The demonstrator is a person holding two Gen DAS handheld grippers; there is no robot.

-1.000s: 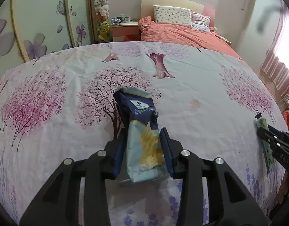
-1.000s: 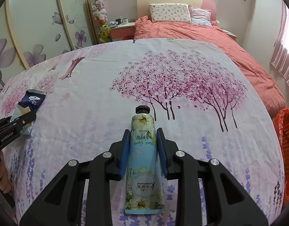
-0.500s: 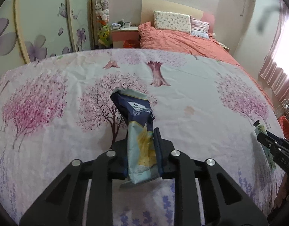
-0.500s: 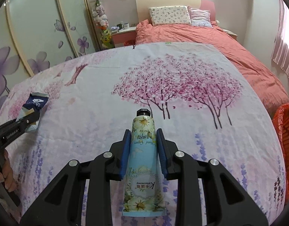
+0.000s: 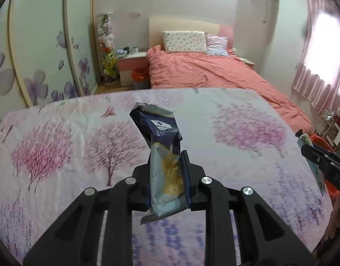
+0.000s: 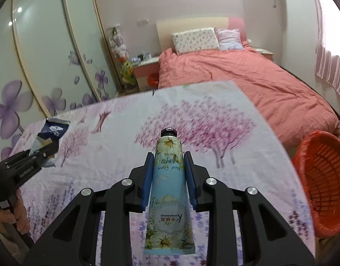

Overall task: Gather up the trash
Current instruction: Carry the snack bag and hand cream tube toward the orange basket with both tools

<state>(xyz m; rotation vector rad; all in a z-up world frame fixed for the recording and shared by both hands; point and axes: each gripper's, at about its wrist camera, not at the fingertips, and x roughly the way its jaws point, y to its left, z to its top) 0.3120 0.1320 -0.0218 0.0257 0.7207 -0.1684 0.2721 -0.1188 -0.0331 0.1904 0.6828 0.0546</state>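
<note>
Left tongs [image 5: 166, 177] pinching a crumpled snack wrapper [image 5: 163, 155] at its pale lower half, dark blue top rising toward 12 o'clock, clear of the cloth below. Right tongs [image 6: 169, 173] clamped on a hand cream tube [image 6: 168, 190], black cap pointing to 12 o'clock, flat crimped end hanging toward 6 o'clock between the black arms. Underneath both, a table [image 6: 107, 155] covered by a cloth printed with pink blossom trees and lavender. At 9 o'clock in the right wrist view, left tongs with the wrapper, gripped by a bare hand [image 6: 12, 215]. At 3 o'clock there, an orange-red basket [image 6: 325, 177] beside the table edge, well apart from the tube. Toward 12 o'clock, a bed [image 5: 214, 73] with salmon bedding and floral pillows; at 10 o'clock, wardrobe doors [image 6: 48, 44] with purple flowers.
</note>
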